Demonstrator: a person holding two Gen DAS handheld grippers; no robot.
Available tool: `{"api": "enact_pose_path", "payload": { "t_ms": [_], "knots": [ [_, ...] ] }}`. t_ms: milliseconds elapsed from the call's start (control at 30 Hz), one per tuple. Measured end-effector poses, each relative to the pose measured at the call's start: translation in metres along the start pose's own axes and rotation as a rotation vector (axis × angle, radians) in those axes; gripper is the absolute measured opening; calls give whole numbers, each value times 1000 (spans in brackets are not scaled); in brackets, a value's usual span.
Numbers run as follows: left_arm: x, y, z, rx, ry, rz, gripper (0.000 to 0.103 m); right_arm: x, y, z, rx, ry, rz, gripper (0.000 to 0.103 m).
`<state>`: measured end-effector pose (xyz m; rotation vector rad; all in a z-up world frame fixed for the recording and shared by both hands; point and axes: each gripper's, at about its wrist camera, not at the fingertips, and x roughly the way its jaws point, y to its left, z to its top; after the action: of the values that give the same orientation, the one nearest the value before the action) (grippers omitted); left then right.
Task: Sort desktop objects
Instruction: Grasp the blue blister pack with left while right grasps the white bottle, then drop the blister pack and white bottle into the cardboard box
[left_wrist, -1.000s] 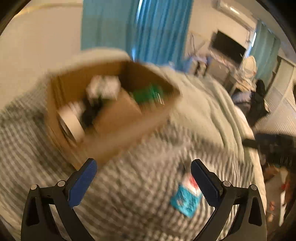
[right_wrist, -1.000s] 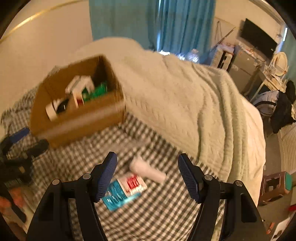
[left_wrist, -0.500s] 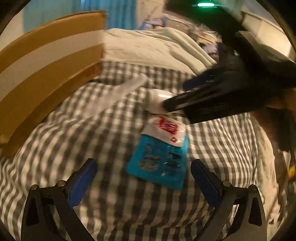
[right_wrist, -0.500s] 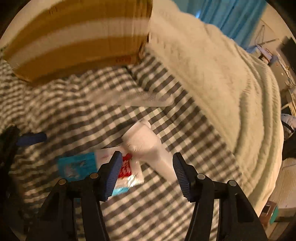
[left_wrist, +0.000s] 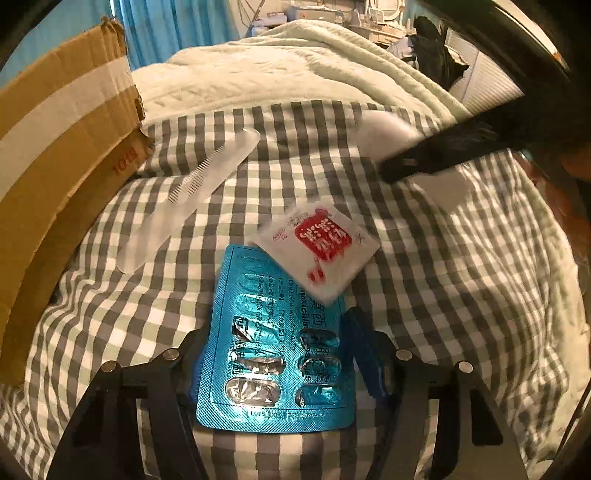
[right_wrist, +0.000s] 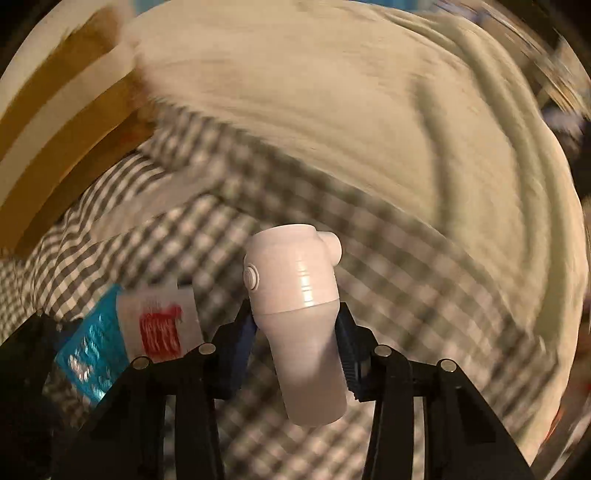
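Checked grey-and-white bedding (left_wrist: 461, 266) covers the work surface, with a cream blanket (left_wrist: 295, 70) heaped behind and a cardboard box (left_wrist: 55, 155) at the left edge, presumably where the sorted things go. Both hands are at the pick-up step. The right gripper (right_wrist: 295, 332) has just been closing and its pads now press either side of a white plastic bottle-like device (right_wrist: 295, 295). The left gripper (left_wrist: 273, 365) has also been narrowing its jaws around a blue blister pack (left_wrist: 273, 354), but whether the pads grip it cannot be told. A white sachet (left_wrist: 317, 247) overlaps the pack's far end, and a clear comb (left_wrist: 192, 192) lies beside the box. Next, each needs a firm hold, then a lift toward the box.
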<state>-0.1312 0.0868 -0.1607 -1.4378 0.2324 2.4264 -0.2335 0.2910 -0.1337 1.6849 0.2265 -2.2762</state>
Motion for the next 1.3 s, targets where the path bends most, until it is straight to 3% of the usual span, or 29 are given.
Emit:
{"api": "enact_pose_path", "payload": {
  "t_ms": [133,233,333,400,467,600,767,867,967,1067,1133,1233,1267,1300],
  "knots": [
    [-12,8,2,-17,21,-25,66,-23,-21,-22,69,6,-10,41],
    [-36,18,10,-64,-9,-43,66,-53,-21,-28,84,2,-40,41],
    [-71,34,25,-147,-46,-70,66,-98,-9,-11,85,-25,-80,41],
    [-101,49,44,-193,-87,-70,66,-133,1,4,104,-68,-58,41],
    [-127,64,62,-214,-130,-70,66,-168,23,17,102,-119,-39,41],
    [-202,90,99,-167,-242,21,66,-225,88,40,32,-216,-36,41],
    [-266,133,127,-87,-300,146,66,-276,175,81,-47,-345,-62,41],
    [-282,172,125,-128,-304,186,66,-274,217,103,-34,-391,-4,41],
    [-273,210,108,-219,-313,186,66,-252,248,123,1,-400,75,41],
    [-253,233,100,-273,-286,223,66,-215,263,142,39,-342,141,41],
    [-247,242,101,-290,-287,210,66,-196,265,155,84,-324,182,41],
    [-240,254,103,-307,-291,216,67,-180,256,175,178,-348,259,43],
    [-241,258,102,-317,-295,214,67,-180,252,178,198,-373,283,45],
    [-239,263,101,-334,-299,204,75,-182,247,181,201,-411,305,64]
  ]
}}
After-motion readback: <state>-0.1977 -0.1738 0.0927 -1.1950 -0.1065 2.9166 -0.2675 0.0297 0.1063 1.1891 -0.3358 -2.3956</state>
